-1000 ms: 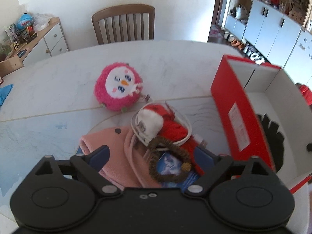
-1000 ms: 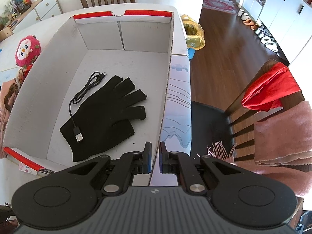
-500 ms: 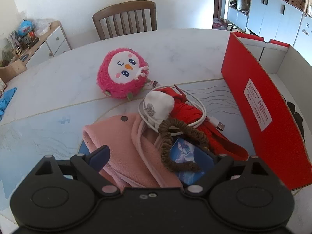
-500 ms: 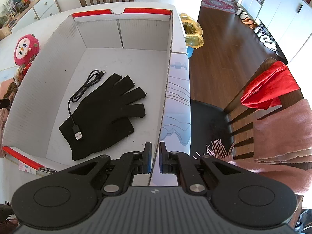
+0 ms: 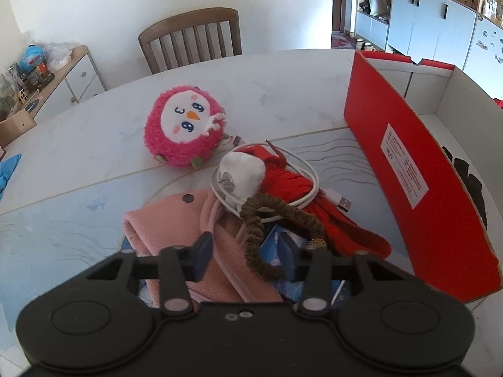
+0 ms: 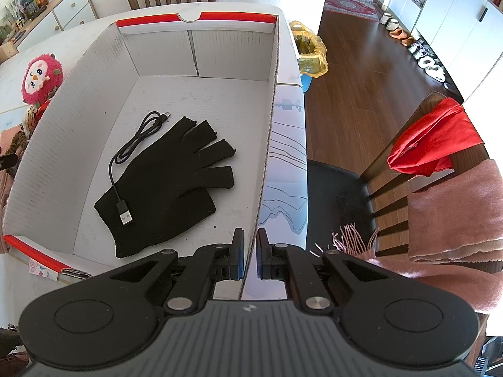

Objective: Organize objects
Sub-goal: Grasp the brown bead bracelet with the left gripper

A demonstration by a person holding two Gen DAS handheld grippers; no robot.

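My left gripper [image 5: 246, 259] is open above a pile on the table: a pink fleece cloth [image 5: 176, 220], a brown hair scrunchie [image 5: 254, 223], a white charger with coiled white cable [image 5: 242, 176], a red cloth [image 5: 301, 194] and a blue packet [image 5: 283, 245]. The scrunchie and fleece lie between the fingers. A pink plush toy [image 5: 185, 128] sits behind the pile. My right gripper [image 6: 250, 254] is shut on the right wall of the red cardboard box [image 6: 267, 144], which holds a black glove [image 6: 176, 182] and a black USB cable [image 6: 132, 157].
The box's red outer wall [image 5: 418, 182] stands right of the pile. A wooden chair [image 5: 191, 37] is behind the table. A chair with red and pink cloths [image 6: 440, 157] stands right of the table. A yellow bag [image 6: 309, 50] is on the floor.
My left gripper has narrowed its fingers from wide open and shifted over the pile, with the scrunchie and fleece between them. The right gripper stays clamped on the box wall.
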